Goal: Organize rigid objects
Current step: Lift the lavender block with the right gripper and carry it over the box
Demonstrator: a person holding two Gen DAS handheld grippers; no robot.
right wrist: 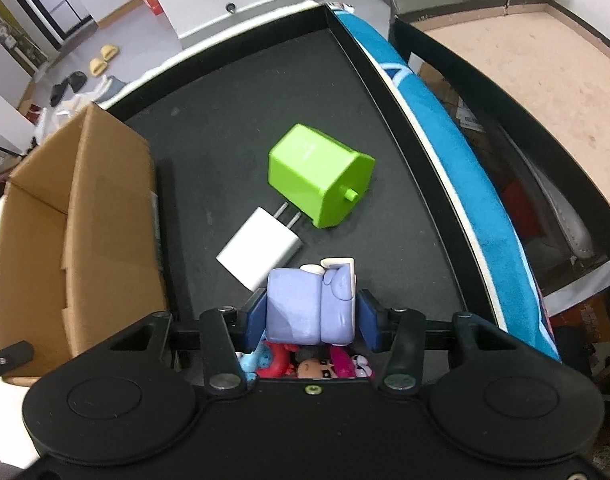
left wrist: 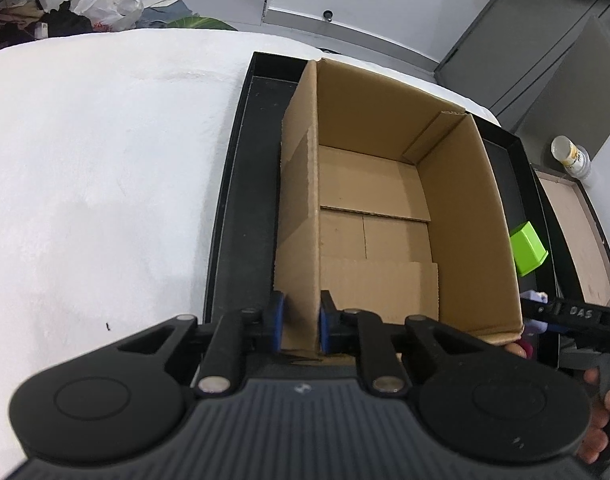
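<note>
Two grippers were clamped: your left gripper (left wrist: 301, 330) on the cardboard box (left wrist: 385, 208) wall, your right gripper (right wrist: 311, 316) on a lavender figurine (right wrist: 309, 306), near the white charger (right wrist: 259, 252) and green block (right wrist: 319, 186).

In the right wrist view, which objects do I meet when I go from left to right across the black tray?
Brown cardboard box → white plug charger → lilac toy figure between the right gripper pads → green plastic block → blue padded edge beside the tray.
</note>
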